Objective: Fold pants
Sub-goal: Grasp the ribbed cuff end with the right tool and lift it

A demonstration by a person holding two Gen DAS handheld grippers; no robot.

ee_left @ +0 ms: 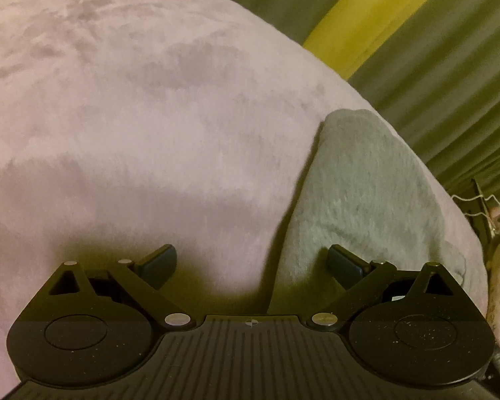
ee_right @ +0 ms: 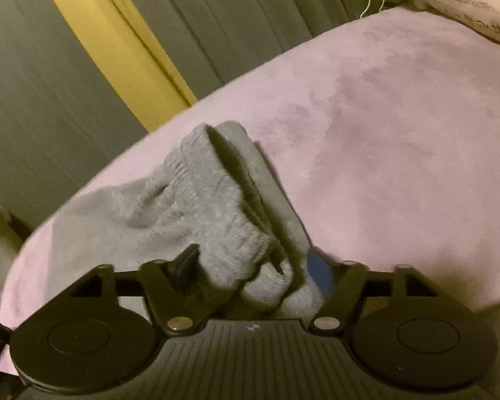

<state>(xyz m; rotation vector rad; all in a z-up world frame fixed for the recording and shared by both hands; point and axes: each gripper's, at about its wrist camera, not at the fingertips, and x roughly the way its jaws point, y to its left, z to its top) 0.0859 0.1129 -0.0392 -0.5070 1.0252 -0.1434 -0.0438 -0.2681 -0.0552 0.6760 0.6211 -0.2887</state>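
Left wrist view: the left gripper (ee_left: 252,265) hangs over a soft pink blanket (ee_left: 133,126), its fingers (ee_left: 160,261) spread wide apart with nothing between them. One fold of the grey pants (ee_left: 366,193) lies on the blanket ahead and to the right, and the right-hand finger sits over its near end; whether the finger touches the cloth cannot be told. The fold's left edge runs up from beside the gripper to a rounded tip. Left of that edge the blanket is bare and gives wide room. On the right the blanket's edge curves down close behind the pants, with green curtains (ee_left: 450,83) and a yellow strip (ee_left: 366,20) beyond it, so little room is left on that side.

Right wrist view: the right gripper (ee_right: 255,270) has the ribbed end of the pants bunched between its fingers (ee_right: 318,271). The fingers stand partly apart with the thick knit filling the gap; the image is blurred, and whether the pads press on the cloth cannot be told. The rest of the pants (ee_right: 196,193) trails up and to the left across the blanket (ee_right: 400,133), ending near its far edge. Right of the pants the blanket is clear up to a pale printed bag (ee_right: 466,3) at the top corner.
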